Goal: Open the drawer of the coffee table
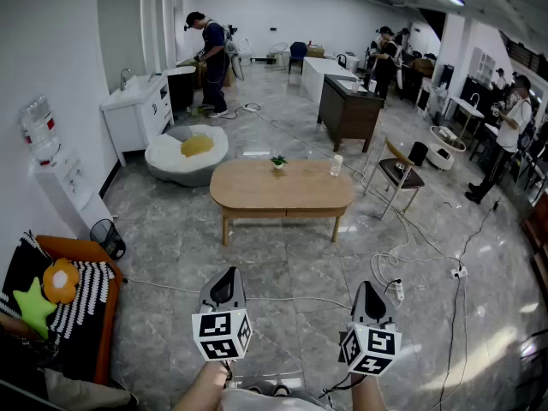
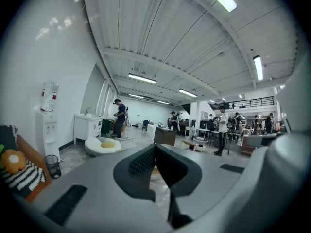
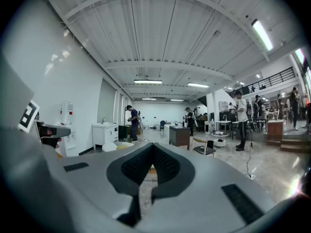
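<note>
Coffee table (image 1: 282,191) well ahead of left tool (image 1: 225,276) and right tool (image 1: 369,286), both empty, jaws together.

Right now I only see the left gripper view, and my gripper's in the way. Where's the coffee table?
Observer: The head view shows the wooden coffee table straight ahead across the floor, well beyond the left gripper and the right gripper.
Operator: Is anything on it?
Observer: A small potted plant stands near the middle and a cup toward its right end.
Operator: Could I trip on something?
Observer: Maybe. A white cable lies across the floor between you and the table.
</note>
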`<state>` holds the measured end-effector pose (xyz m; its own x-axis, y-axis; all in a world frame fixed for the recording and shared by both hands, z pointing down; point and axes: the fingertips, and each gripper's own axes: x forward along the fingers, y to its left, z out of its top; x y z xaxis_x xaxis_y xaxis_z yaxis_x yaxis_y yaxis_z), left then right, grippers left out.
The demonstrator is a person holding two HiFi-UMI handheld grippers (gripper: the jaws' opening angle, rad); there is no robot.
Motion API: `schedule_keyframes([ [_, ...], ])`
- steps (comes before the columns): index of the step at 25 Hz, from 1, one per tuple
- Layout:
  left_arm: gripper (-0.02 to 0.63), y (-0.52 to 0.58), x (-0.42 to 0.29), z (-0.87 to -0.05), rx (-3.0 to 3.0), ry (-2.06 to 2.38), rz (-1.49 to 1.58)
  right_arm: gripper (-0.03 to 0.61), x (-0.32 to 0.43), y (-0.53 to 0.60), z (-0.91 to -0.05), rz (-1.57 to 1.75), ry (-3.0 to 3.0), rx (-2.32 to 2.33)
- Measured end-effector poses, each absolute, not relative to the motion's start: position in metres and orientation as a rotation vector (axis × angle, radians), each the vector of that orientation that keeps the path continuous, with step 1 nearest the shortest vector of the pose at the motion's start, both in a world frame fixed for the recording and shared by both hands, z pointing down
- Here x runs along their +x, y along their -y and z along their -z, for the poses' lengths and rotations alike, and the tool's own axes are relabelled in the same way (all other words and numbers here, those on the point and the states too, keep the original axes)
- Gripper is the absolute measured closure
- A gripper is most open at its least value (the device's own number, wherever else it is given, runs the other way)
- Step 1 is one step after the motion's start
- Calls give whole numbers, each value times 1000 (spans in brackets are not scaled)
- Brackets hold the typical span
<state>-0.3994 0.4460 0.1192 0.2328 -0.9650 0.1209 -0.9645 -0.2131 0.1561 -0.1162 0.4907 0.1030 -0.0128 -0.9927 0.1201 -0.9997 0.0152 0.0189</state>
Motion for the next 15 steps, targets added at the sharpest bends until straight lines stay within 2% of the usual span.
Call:
schedule_keyframes([
  [15, 620, -442, -407, -117, 2307, 1828, 13, 577, -126, -489, -104, -158, 2240, 2137],
])
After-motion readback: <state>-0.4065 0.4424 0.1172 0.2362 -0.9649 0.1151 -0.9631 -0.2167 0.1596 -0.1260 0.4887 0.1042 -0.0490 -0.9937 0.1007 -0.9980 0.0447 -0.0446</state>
